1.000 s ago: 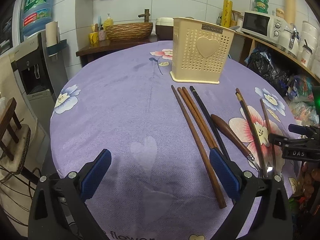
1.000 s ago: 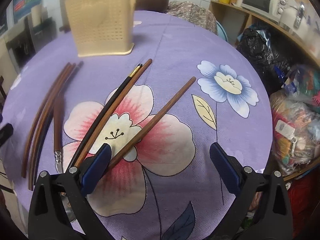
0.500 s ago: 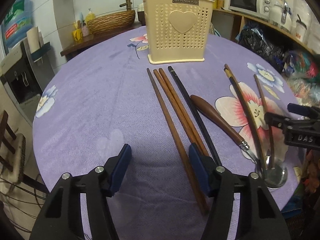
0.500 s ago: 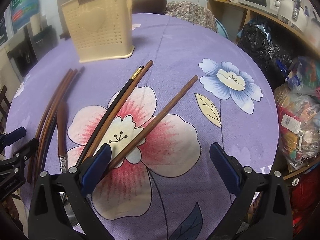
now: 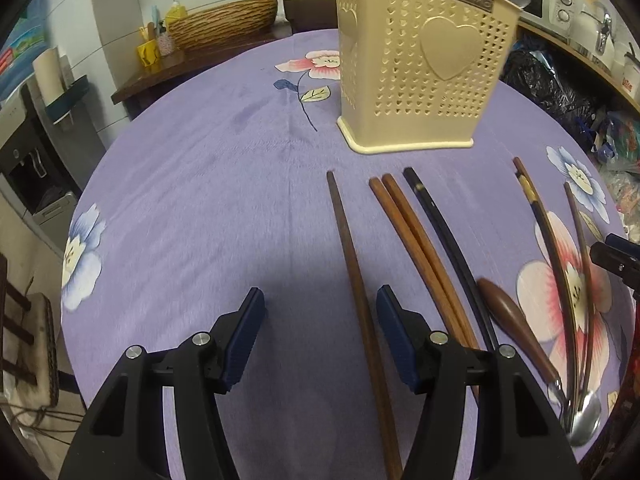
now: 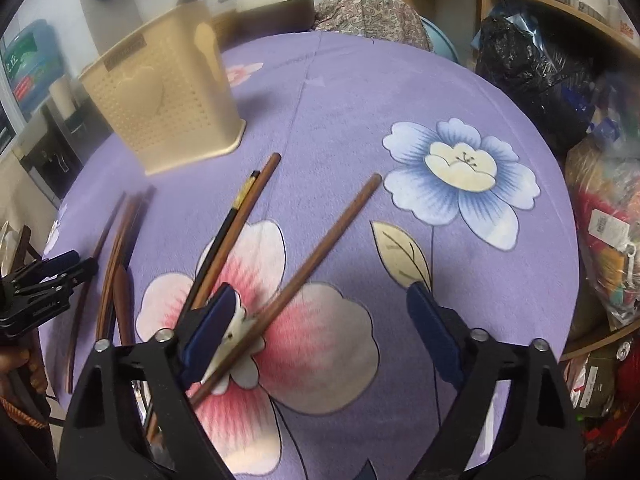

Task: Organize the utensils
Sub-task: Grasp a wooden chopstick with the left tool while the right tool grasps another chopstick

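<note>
Left claw (image 5: 320,320): released, blue pads spread, low over the purple cloth; nothing gripped.
Left claw vs chopstick: dark brown chopstick (image 5: 356,292) lies on the cloth in the gap, close to the right-hand pad, runs forward from the claw toward the holder; contact with the pad unclear.
Right of left claw: two reddish-brown chopsticks (image 5: 416,240) side by side, touching; then a black chopstick (image 5: 444,236); then a brown-handled utensil (image 5: 508,316) with a metal neck.
Further right of left claw: curved pair, one black and one brown (image 5: 552,248), plus a thin brown stick (image 5: 580,240); a metal spoon bowl (image 5: 584,420) at their near end.
Holder: cream perforated utensil holder (image 5: 424,80) with heart, upright on the cloth, ahead of the left claw and slightly right, well apart from it; what is inside is hidden.
Right claw (image 6: 320,332): released, pads wide apart, empty.
Right claw vs chopstick: brown chopstick (image 6: 320,264) lies diagonally in the gap, near end by the left-hand pad, far end pointing forward-right.
Left of right claw: black and brown pair (image 6: 236,232) passing behind the left-hand pad; further left the other sticks (image 6: 116,248), blurred.
Holder from right claw: ahead-left (image 6: 168,104), blurred.
Table: round, purple flowered cloth (image 6: 360,120).
Other: left tool and a hand (image 6: 24,360) at the left edge of the right view.
</note>
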{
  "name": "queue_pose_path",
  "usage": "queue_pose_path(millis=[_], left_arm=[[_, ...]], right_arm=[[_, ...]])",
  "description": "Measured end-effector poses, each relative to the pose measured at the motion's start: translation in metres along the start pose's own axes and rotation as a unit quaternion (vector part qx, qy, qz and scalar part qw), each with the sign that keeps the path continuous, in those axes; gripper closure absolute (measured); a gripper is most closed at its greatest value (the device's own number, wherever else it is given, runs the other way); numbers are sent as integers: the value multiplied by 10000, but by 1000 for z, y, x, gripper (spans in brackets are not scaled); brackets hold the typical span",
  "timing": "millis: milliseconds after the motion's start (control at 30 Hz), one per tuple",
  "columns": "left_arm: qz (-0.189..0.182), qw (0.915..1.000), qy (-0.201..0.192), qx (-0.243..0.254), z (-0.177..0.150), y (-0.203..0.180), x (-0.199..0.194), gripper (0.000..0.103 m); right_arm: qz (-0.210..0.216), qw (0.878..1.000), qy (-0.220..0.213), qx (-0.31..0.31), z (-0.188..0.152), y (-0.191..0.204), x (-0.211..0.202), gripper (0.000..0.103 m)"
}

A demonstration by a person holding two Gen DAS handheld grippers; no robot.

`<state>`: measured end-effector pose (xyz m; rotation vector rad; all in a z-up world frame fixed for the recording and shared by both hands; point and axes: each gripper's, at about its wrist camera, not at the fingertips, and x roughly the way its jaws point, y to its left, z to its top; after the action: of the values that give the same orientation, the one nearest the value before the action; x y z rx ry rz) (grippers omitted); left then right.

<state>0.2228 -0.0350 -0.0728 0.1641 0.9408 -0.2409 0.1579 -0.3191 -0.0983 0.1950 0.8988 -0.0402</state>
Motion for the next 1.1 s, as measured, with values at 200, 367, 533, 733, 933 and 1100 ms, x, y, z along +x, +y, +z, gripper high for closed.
queue_pose_path(millis=[200,367,533,733,933,1100], left_arm=[[42,9997,244,-69,34,4,21,50],[79,9995,292,-58,51,-3,30,74],[175,9993,334,33,55,-13,34,92],[238,9992,326,84,54,-18,33,95],[317,9990,282,153,52,-22,31,95],[326,9990,266,164,53,-22,32,95]], right_arm=[[-259,9996,86,31,18,0,19,50],[-317,9994,59,121,32,-1,30,68],[-256,9992,77,306,52,-1,46,80],[-268,9989,150,351,70,3,58,86],[-446,9987,156,197,77,11,65,88],[-522,9985,151,88,80,15,67,91]])
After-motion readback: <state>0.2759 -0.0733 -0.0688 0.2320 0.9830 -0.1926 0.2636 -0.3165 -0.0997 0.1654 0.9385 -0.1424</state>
